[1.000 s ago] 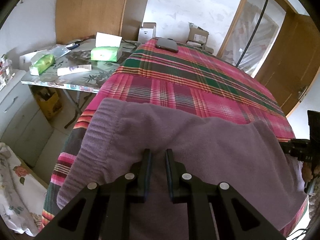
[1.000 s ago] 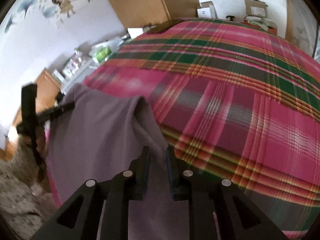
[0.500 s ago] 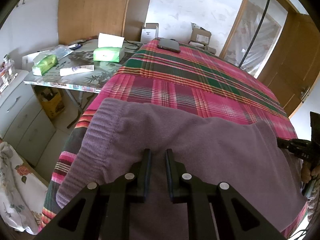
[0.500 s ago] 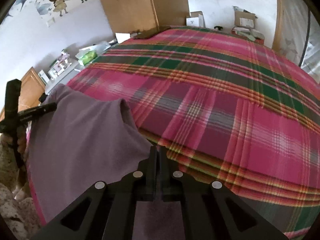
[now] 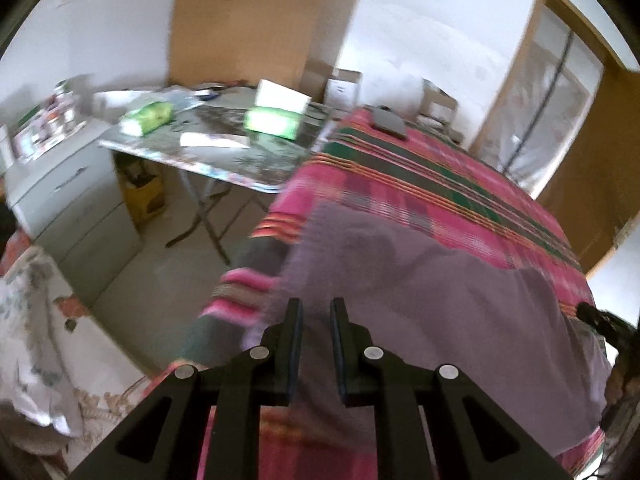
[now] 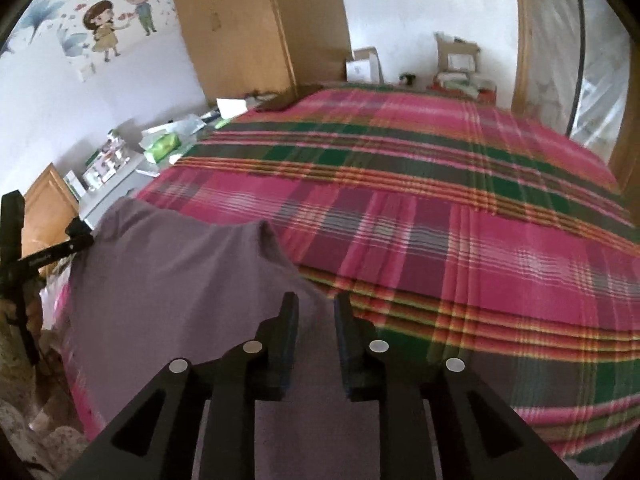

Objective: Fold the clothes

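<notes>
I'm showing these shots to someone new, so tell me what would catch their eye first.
The bright pink, green and orange plaid bedspread fills most of both views. A plain mauve knitted garment lies spread across its near end, under both pairs of black tongs. Beside the bed, a folding table with a glossy patterned top holds green tissue packs, and a cartoon wall sticker of two children sits high on the wall.

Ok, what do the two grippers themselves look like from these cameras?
Both match: the left gripper and right gripper are matte black, each with two flat, narrow fingers on angular arms with cut-out windows and four round silver pins. No cables or sleeves show. Small white lettering, unreadable, marks the left gripper seen from the right wrist.
</notes>
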Action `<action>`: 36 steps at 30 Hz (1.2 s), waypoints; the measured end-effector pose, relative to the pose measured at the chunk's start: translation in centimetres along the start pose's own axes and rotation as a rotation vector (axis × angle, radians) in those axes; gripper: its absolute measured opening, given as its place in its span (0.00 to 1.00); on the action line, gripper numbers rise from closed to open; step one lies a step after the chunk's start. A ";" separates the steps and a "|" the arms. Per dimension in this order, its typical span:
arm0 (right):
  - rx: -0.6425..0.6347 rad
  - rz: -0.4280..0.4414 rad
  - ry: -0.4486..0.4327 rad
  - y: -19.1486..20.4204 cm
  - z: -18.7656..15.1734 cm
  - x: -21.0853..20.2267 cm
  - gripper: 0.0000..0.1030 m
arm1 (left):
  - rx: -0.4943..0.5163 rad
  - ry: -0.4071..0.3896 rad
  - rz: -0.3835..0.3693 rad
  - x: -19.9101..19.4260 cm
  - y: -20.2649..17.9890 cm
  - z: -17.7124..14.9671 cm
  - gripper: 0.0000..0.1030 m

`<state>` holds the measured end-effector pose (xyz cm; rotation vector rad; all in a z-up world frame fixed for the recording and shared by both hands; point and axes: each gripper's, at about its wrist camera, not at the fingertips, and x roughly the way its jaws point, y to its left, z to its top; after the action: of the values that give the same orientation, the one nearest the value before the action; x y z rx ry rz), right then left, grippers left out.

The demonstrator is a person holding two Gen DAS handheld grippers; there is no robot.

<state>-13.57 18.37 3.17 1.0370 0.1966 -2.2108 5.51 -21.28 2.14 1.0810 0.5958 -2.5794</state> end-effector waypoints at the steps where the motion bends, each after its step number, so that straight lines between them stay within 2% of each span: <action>1: -0.009 0.003 -0.017 0.7 -0.2 -0.5 0.20 | -0.025 -0.002 -0.002 -0.5 0.8 -0.3 0.14; 5: -0.018 0.048 -0.059 3.6 -1.2 -2.0 0.23 | -0.143 0.011 -0.009 -1.8 3.9 -1.6 0.17; 11: -0.023 0.147 -0.052 7.8 -2.8 -1.3 0.23 | -0.292 0.046 -0.103 -2.5 6.8 -3.6 0.21; 18: 0.033 0.221 -0.037 11.2 -4.3 0.3 0.24 | -0.307 0.084 -0.264 -2.0 5.8 -3.9 0.27; 24: 0.043 0.245 -0.060 12.9 -5.1 0.1 0.24 | -0.329 0.148 -0.256 0.3 5.2 -3.6 0.27; 26: 0.044 0.249 -0.062 13.3 -5.3 0.0 0.25 | -0.335 0.142 -0.250 0.6 5.2 -3.4 0.27; 29: 0.053 0.255 -0.056 13.9 -5.6 0.3 0.25 | -0.404 0.149 -0.279 1.0 5.8 -3.2 0.27; 32: 0.061 0.264 -0.048 14.4 -5.8 0.7 0.25 | -0.413 0.138 -0.269 1.1 6.1 -3.2 0.25; 33: 0.059 0.266 -0.045 14.5 -5.9 0.8 0.25 | -0.408 0.134 -0.256 1.1 6.0 -3.3 0.18; 36: 0.049 0.263 -0.036 15.1 -5.9 1.1 0.25 | -0.438 0.090 -0.267 0.6 6.5 -3.6 0.08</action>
<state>-0.78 8.74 0.51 0.9873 -0.0104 -2.0027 9.95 -25.32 -2.35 1.0226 1.3328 -2.4388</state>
